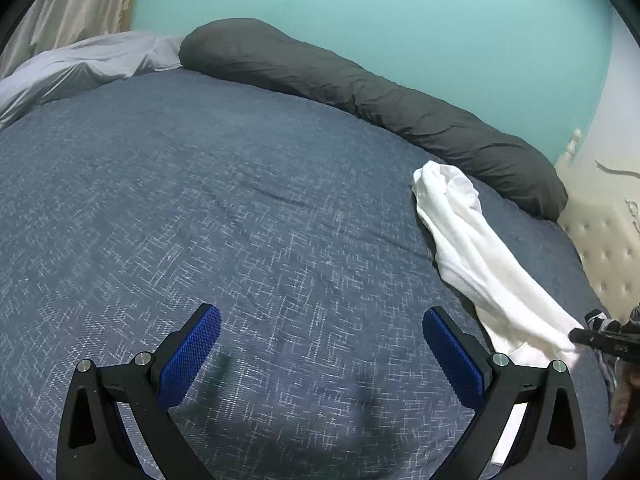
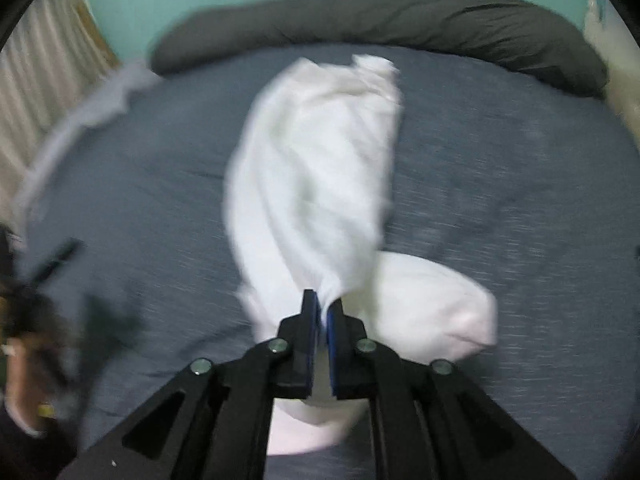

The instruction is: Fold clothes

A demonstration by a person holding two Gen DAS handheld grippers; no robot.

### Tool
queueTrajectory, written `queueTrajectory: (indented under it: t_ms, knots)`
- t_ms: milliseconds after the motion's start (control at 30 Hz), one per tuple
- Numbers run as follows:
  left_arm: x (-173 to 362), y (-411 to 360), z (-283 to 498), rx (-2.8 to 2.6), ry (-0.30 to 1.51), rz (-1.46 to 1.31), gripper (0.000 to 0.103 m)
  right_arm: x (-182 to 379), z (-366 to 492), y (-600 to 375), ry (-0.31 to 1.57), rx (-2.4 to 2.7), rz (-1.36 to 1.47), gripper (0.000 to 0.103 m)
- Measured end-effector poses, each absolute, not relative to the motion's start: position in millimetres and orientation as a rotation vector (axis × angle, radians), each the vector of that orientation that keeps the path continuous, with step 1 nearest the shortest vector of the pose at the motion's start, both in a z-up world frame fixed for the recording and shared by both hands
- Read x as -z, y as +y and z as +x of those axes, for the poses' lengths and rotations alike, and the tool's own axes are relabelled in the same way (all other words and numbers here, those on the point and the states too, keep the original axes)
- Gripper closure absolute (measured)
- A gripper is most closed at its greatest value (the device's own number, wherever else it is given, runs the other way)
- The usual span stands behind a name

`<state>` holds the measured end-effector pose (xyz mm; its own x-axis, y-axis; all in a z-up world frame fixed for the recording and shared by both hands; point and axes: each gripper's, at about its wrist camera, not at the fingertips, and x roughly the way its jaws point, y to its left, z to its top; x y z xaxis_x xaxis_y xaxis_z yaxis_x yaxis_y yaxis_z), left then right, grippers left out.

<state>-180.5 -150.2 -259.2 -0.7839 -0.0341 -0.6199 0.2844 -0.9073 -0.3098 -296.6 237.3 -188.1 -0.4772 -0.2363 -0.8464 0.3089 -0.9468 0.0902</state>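
I have the right gripper (image 2: 323,305) pinched nearly closed on a bunched fold of the white garment (image 2: 316,168), a soft, thin, crumpled cloth. From my right wrist view it stretches away from the pads as a long rumpled strip, its long axis running from the jaws toward the dark grey bolster pillow (image 2: 400,20) at the far edge, with a second rounded lobe sagging to the right of the jaws. It lies on the bed's blue-grey cover (image 1: 200,200), a woven fabric flecked with pale crosshatch. My left gripper (image 1: 322,316) holds nothing, its textured blue pads (image 1: 192,356) spread wide above bare cover. In that view the garment (image 1: 480,248) lies to the right, slanting diagonally.
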Motion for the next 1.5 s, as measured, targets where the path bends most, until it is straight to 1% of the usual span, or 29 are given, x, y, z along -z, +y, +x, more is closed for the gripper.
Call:
queueTrajectory:
  t_ms: [67, 133, 167, 233, 400, 633, 867, 900, 967, 1000, 1033, 1100, 1267, 1400, 1500]
  knots:
    - [259.7, -149.2, -181.2, 2.756, 0.583, 0.948, 0.0, 181.7, -297.0, 241.6, 0.141, 2.511, 1.362, 0.092]
    - [260.5, -150.1, -181.4, 2.754, 0.591, 0.949, 0.0, 171.1, -300.9, 236.8, 0.184, 2.542, 1.306, 0.069]
    - [261.0, -150.8, -181.3, 2.75, 0.594, 0.95, 0.0, 165.8, -303.0, 233.5, 0.203, 2.553, 1.273, 0.065]
    - [261.8, -152.9, -181.0, 2.74, 0.598, 0.952, 0.0, 155.6, -310.0, 220.6, 0.212, 2.537, 1.231, 0.049]
    - [262.2, -163.7, -178.5, 2.709, 0.602, 0.938, 0.0, 157.8, -332.1, 167.8, 0.255, 2.411, 1.213, 0.049]
    - [263.5, -171.5, -178.8, 2.677, 0.569, 0.943, 0.0, 195.1, -349.1, 93.1, 0.411, 2.268, 1.253, 0.049]
    - [267.0, -173.9, -178.6, 2.671, 0.565, 0.951, 0.0, 229.8, -380.9, 59.9, 0.473, 2.264, 1.312, 0.049]
    - [267.8, -174.6, -178.9, 2.668, 0.568, 0.955, 0.0, 233.6, -384.2, 56.9, 0.482, 2.266, 1.319, 0.049]
    - [270.1, -176.9, -179.5, 2.662, 0.587, 0.965, 0.0, 240.1, -390.7, 52.3, 0.495, 2.27, 1.333, 0.058]
    - [271.4, -178.1, -179.5, 2.658, 0.605, 0.971, 0.0, 241.0, -393.6, 53.8, 0.486, 2.273, 1.34, 0.072]
    - [272.2, -178.2, -179.9, 2.657, 0.613, 0.975, 0.0, 241.9, -396.5, 55.3, 0.477, 2.276, 1.346, 0.088]
    - [273.2, -176.9, -181.0, 2.662, 0.611, 0.98, 0.0, 242.3, -401.7, 59.4, 0.453, 2.283, 1.356, 0.097]
    - [273.4, -169.4, -182.3, 2.672, 0.609, 0.991, 0.0, 208.3, -399.7, 90.0, 0.3, 2.346, 1.279, 0.098]
    - [272.8, -159.6, -183.9, 2.697, 0.617, 0.995, 0.0, 160.1, -389.5, 122.5, 0.124, 2.391, 1.17, 0.099]
    - [273.1, -148.1, -186.1, 2.731, 0.62, 1.011, 0.0, 124.9, -379.8, 138.6, 0.043, 2.417, 1.102, 0.099]
